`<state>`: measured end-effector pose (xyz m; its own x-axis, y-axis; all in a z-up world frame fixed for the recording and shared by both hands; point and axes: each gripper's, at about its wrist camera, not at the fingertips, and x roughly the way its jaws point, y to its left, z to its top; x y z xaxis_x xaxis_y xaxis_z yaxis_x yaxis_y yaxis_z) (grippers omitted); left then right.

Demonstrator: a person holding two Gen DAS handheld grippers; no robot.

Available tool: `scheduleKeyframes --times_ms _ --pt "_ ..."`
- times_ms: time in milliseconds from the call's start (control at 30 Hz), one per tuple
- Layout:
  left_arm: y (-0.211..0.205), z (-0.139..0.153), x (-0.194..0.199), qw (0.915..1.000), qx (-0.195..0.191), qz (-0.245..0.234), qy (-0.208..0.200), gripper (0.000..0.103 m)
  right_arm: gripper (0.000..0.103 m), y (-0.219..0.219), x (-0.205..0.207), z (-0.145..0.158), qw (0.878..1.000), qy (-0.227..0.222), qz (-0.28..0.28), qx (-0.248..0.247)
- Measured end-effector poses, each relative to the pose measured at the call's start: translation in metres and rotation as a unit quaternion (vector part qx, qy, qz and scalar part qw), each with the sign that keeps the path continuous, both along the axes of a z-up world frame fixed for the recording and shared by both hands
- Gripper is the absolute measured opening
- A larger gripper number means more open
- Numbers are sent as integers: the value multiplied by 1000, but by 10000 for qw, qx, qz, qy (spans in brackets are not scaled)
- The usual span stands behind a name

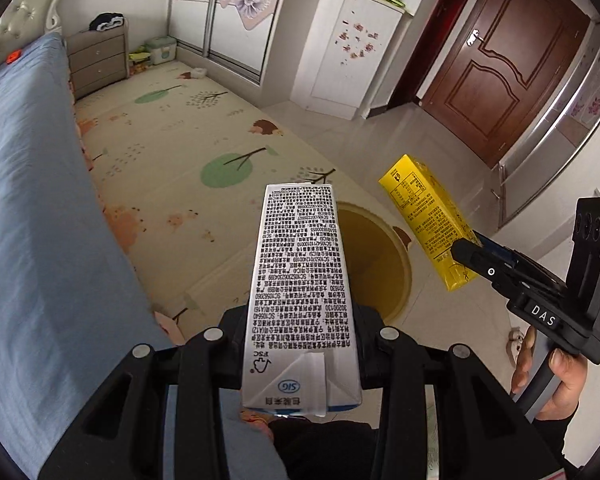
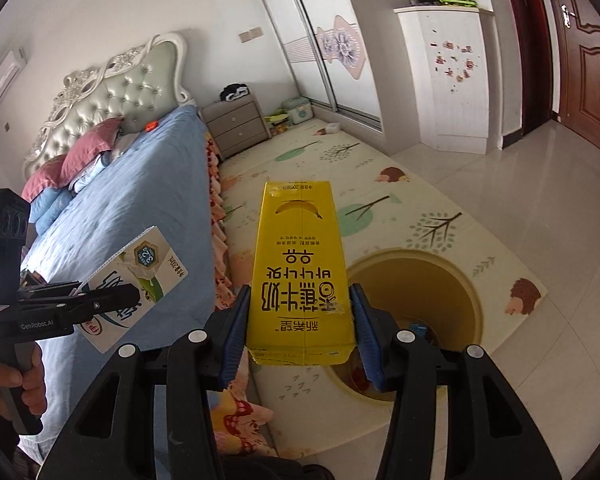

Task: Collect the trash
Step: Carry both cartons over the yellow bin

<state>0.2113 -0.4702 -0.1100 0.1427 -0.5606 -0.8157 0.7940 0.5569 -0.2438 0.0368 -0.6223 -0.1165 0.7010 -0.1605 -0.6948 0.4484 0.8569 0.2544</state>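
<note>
1. Two cartons are in hand at once, one per gripper, both held in the air near the yellow bin [image 2: 416,312] on the floor mat [image 1: 172,168].
2. Closed on the base of the white carton [image 1: 300,296], the left gripper [image 1: 300,344] holds it so that it points straight out ahead of the fingers; the bin's mouth lies just beyond and to the right of the carton's far end.
3. The right gripper [image 2: 300,320] has its blue-padded fingers [image 2: 236,332] pressed against both sides of the yellow carton [image 2: 300,272], gripping it low so most of the carton sticks out forward.
4. From the right wrist view, the bin sits below and right of those fingers, with something small and blue inside.
5. Holding each carton by its base likely keeps the long end free to tip into the bin.
6. The bed [image 2: 112,208] lies to the left of both grippers, well clear of the drop.
</note>
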Motion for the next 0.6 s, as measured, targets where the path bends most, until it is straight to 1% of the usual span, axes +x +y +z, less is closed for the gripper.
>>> scheduleKeyframes --times_ms 67,167,367,567,600 --pt "-24 -10 1 9998 94 -145 72 37 47 -14 -10 -10 9998 106 -169 23" --pt "-58 -26 4 9987 226 -335 301 37 47 -33 -22 -26 9989 261 -386 93" --pt "-114 -49 1 9962 463 -695 234 37 47 -57 -25 -49 9970 449 -603 202" --pt "-154 -74 -2 9921 687 -970 405 37 47 -74 -27 -67 9953 559 -724 315" --pt "-160 -76 -2 9918 672 -995 432 37 48 -77 -28 -69 9954 551 -709 335"
